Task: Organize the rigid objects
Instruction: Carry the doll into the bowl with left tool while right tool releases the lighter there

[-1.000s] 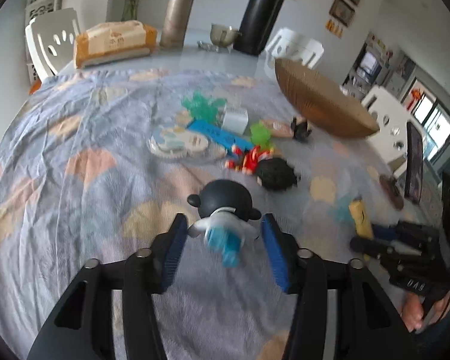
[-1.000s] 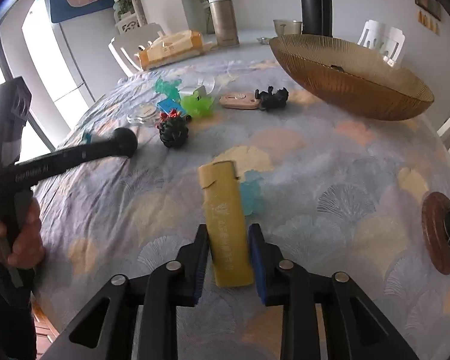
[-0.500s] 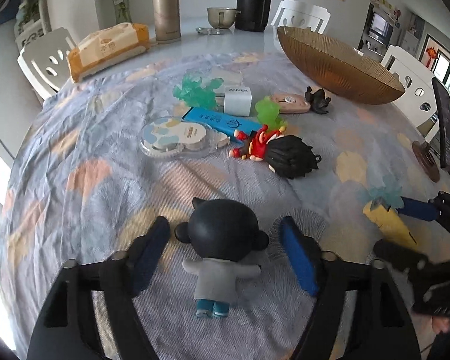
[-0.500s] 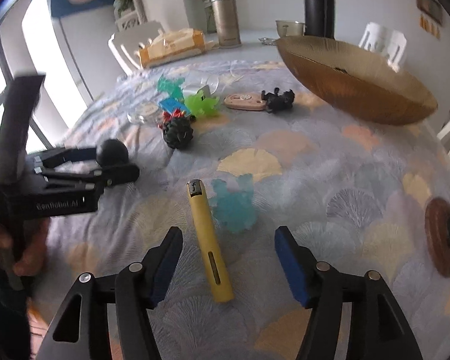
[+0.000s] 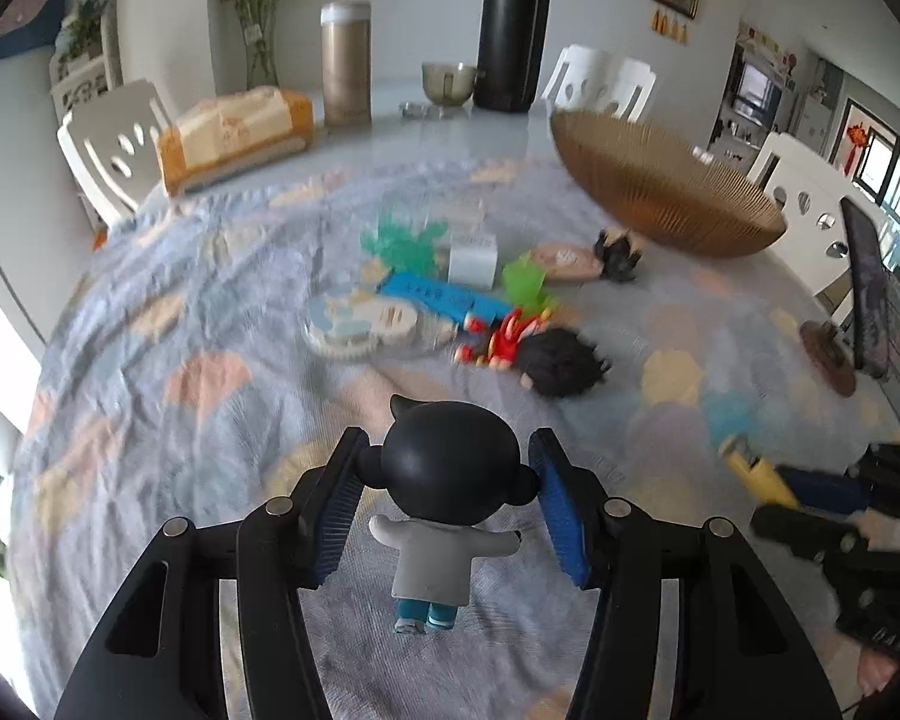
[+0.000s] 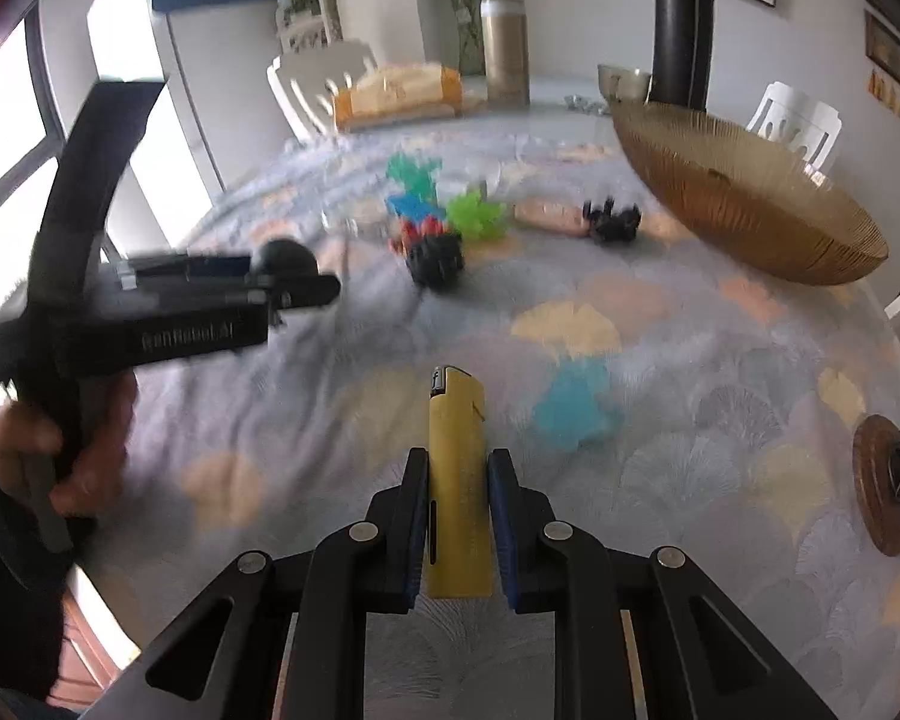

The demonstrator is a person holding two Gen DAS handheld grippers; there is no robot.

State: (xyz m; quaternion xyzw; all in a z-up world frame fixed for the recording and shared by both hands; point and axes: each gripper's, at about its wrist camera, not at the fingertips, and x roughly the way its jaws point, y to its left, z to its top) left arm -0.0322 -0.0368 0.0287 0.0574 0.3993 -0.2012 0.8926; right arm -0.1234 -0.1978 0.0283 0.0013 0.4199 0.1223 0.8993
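A toy figurine with a big black head, grey top and blue legs stands between the pads of my left gripper. Its jaws are closing and the blue pads press on the ears. My right gripper is shut on a yellow lighter, which points away from me above the cloth. Farther back lies a heap of small toys, among them a red figure with spiky black hair and a blue box. The ribbed golden bowl stands at the far right.
A patterned cloth covers the table. A pale blue toy lies just right of the lighter. At the far end stand an orange tissue box, a beige flask and a black thermos. White chairs ring the table.
Both grippers stood wide open half a second ago. The left has now closed on the figurine's head. The right has closed on the lighter and raised it.
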